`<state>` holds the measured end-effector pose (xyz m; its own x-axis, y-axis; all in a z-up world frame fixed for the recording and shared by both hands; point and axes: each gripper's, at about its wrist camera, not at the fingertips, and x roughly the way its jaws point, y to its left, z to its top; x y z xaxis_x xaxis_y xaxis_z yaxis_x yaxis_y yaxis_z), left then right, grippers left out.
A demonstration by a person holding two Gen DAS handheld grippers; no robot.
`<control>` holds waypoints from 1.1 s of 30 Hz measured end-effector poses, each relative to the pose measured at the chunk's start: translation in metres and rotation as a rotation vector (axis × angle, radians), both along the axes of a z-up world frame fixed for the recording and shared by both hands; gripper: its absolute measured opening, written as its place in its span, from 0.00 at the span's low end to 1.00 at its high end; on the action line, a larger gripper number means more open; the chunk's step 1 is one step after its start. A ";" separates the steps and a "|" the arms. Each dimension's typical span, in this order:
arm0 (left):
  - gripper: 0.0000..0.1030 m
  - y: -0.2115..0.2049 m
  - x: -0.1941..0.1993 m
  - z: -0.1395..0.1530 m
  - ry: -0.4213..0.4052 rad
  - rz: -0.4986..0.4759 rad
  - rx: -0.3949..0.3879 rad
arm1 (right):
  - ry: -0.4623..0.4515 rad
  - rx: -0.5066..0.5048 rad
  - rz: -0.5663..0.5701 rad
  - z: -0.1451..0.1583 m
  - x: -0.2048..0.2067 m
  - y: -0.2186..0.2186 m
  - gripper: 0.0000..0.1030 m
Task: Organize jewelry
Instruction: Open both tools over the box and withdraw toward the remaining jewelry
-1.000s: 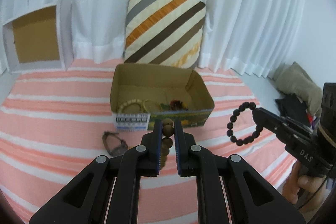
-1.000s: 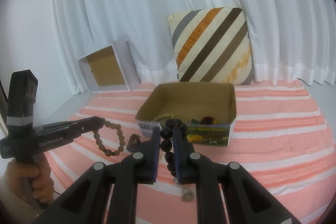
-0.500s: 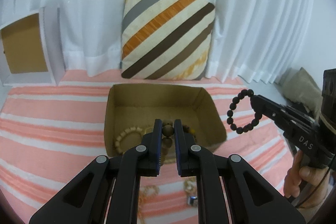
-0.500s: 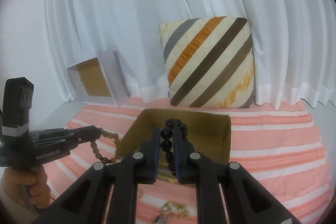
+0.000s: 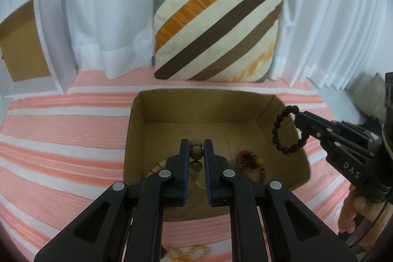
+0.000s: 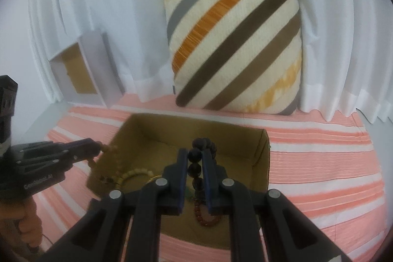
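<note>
Honestly, it looked about halfway: several pieces already lay in the cardboard box (image 5: pixel 137 139), a gold chain (image 5: pixel 189 251) was left on the striped bed (image 5: pixel 61 129). Left tool (image 5: pixel 196 146) was clamped on a tan bead bracelet (image 5: pixel 196 151), right tool (image 6: pixel 194 156) on a black bead bracelet (image 6: pixel 203 144), both above the box's open top with room inside its walls.

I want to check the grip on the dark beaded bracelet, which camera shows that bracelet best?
The left wrist view: the whole dark bracelet hangs as a loop from the right gripper. The right wrist view shows only some beads between its fingers.
</note>
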<state>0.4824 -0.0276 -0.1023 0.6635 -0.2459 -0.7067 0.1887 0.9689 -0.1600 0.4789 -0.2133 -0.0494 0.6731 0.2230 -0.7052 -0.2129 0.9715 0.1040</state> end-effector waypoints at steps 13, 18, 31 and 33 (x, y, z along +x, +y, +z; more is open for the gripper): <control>0.93 0.012 -0.014 -0.002 -0.064 0.077 0.021 | -0.093 0.047 -0.024 0.005 -0.011 -0.004 0.73; 0.93 0.027 -0.046 -0.006 -0.062 0.091 0.013 | -0.117 0.013 -0.040 0.007 -0.038 -0.006 0.73; 0.93 0.058 -0.171 -0.059 -0.012 0.118 0.023 | -0.100 -0.064 -0.067 -0.030 -0.160 -0.008 0.73; 0.93 0.058 -0.190 -0.066 -0.016 0.115 0.034 | -0.088 -0.077 -0.066 -0.040 -0.180 -0.007 0.73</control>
